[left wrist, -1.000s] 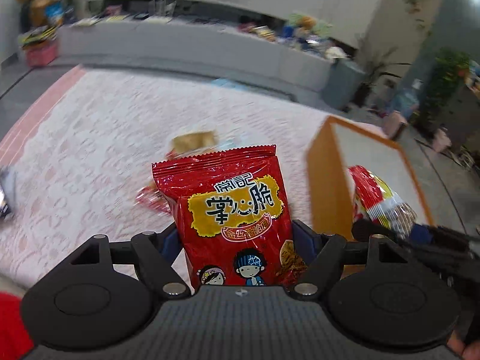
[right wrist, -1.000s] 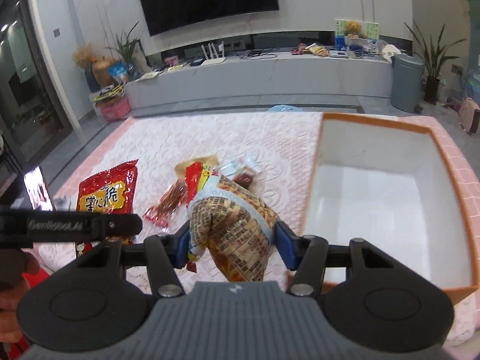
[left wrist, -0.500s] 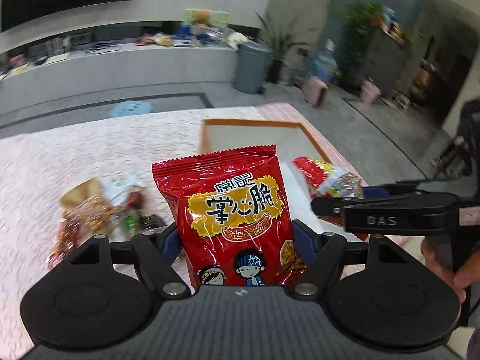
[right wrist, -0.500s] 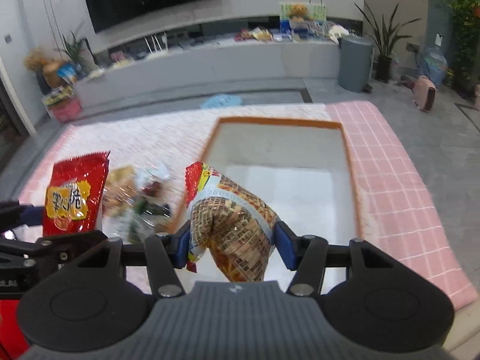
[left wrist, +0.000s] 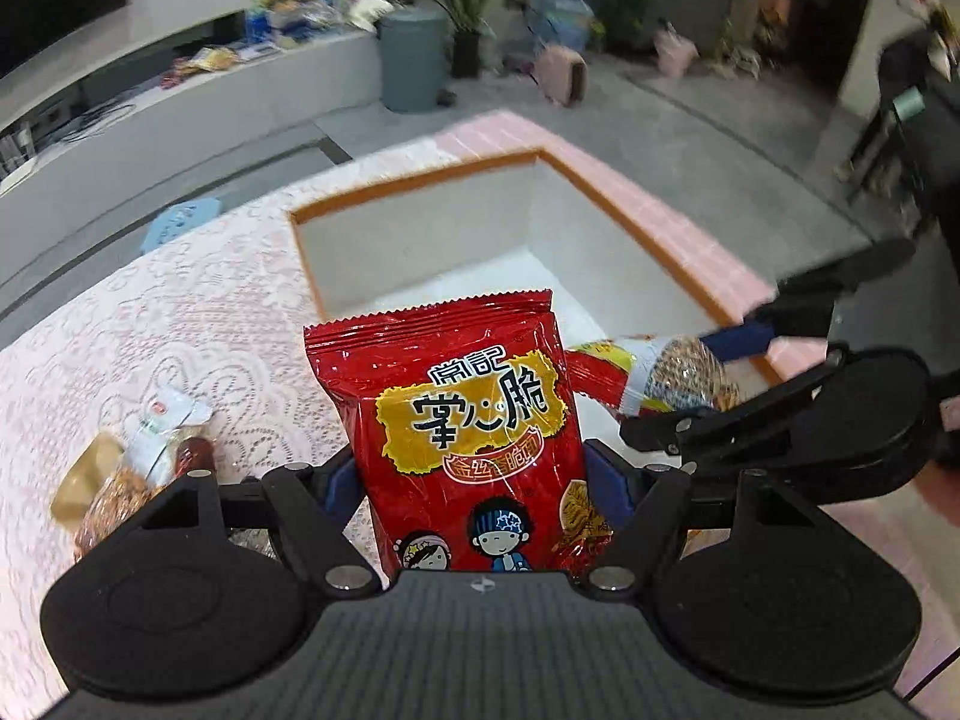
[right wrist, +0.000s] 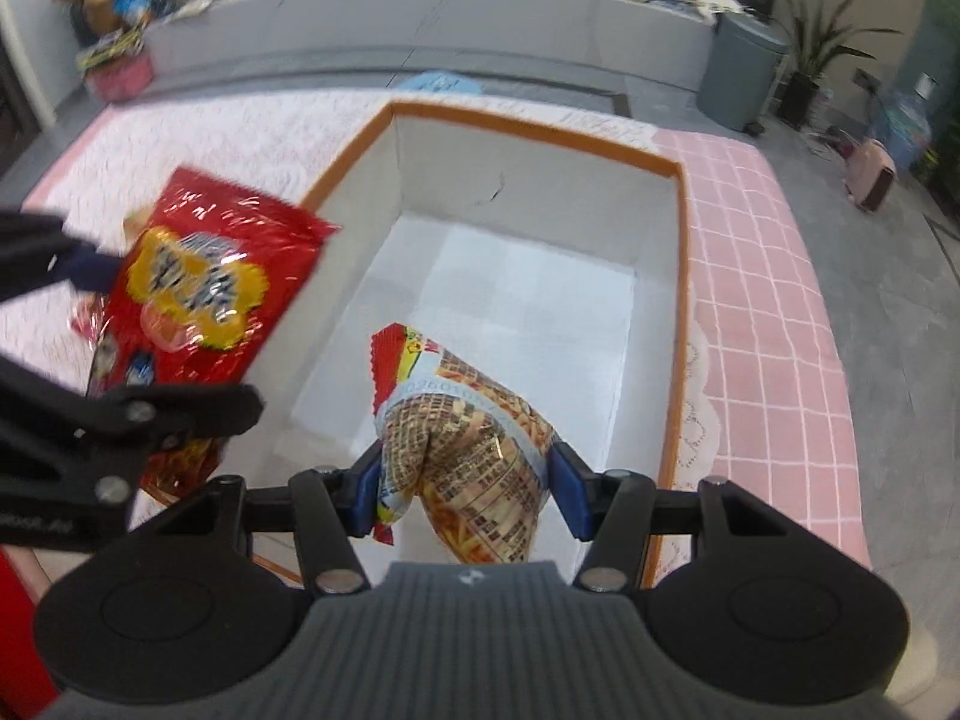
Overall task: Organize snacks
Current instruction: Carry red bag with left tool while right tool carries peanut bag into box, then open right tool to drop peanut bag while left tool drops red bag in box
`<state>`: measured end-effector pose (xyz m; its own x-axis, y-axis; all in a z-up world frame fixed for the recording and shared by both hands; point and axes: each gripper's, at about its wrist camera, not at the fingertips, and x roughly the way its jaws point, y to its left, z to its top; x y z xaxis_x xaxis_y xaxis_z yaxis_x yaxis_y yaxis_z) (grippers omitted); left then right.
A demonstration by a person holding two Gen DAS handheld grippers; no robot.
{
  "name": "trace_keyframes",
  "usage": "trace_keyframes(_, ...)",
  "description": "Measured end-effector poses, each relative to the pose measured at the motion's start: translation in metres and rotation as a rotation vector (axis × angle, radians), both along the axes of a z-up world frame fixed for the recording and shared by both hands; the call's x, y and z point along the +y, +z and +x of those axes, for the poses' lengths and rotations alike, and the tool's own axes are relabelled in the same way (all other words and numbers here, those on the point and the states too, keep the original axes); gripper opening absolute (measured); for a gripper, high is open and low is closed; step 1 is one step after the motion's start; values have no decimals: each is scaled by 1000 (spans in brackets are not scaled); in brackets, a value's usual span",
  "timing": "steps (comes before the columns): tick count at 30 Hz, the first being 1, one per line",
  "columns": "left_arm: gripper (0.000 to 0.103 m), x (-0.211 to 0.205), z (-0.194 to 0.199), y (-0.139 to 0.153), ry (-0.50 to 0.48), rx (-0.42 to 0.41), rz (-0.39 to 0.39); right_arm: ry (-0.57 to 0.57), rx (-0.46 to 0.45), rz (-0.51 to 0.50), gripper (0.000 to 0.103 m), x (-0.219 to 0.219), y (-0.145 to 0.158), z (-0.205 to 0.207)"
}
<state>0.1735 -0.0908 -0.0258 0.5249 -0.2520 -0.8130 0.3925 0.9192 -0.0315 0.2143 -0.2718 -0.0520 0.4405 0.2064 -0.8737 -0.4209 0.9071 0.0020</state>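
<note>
Taking the orange-rimmed box [right wrist: 672,312] as the landmark and reading from its left side across: a small heap of loose snack packets [left wrist: 138,468] lies on the lace cloth [left wrist: 198,324] well to the left of the box, not yet gathered. Next, the left gripper [left wrist: 474,480] is clamped on the lower part of a red snack bag [left wrist: 462,420], which stands upright between the blue pads and hangs just over the box's left rim, partly outside it as the right wrist view shows. Further right, the right gripper [right wrist: 465,486] is closed on a checkered snack pouch [right wrist: 474,444], pinched at its middle and held above the open white floor of the box, which looks bare.

The risks, as I judge them: the red bag sits astride the left rim, so letting go here could drop it on the rim and let it slide back onto the cloth instead of inside. The two grippers are very close together over the box; the right one's linkage crosses just beside the red bag in the left wrist view, so a careless inward move could knock the tools together or crush a bag. Both packets are slick foil, held by a narrow pinch, and the views are blurred; a quick swing could let one slip early. The pouch is squeezed hard enough to crease, which may break the contents
</note>
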Motion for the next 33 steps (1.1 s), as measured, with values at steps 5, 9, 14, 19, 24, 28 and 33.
trace_keyframes(5,86,-14,8,-13,-74,12,99,44,40,-33,55,4,-17,9)
trace_keyframes(9,85,-19,13,-18,-87,-4,161,45,77,-56,55,5,-31,20)
trace_keyframes(14,84,-20,10,-10,-122,-68,154,92,101,-87,55,9,-39,22)
trace_keyframes(19,84,-30,2,-9,-197,-89,189,135,85,-118,55,11,-36,18)
trace_keyframes(24,85,-33,3,-27,-227,-34,221,163,92,-147,55,14,-40,15)
trace_keyframes(28,89,-34,1,-30,-228,-34,235,158,102,-141,55,11,-42,16)
trace_keyframes(33,90,-33,3,-27,-214,-33,222,143,95,-139,55,15,-44,20)
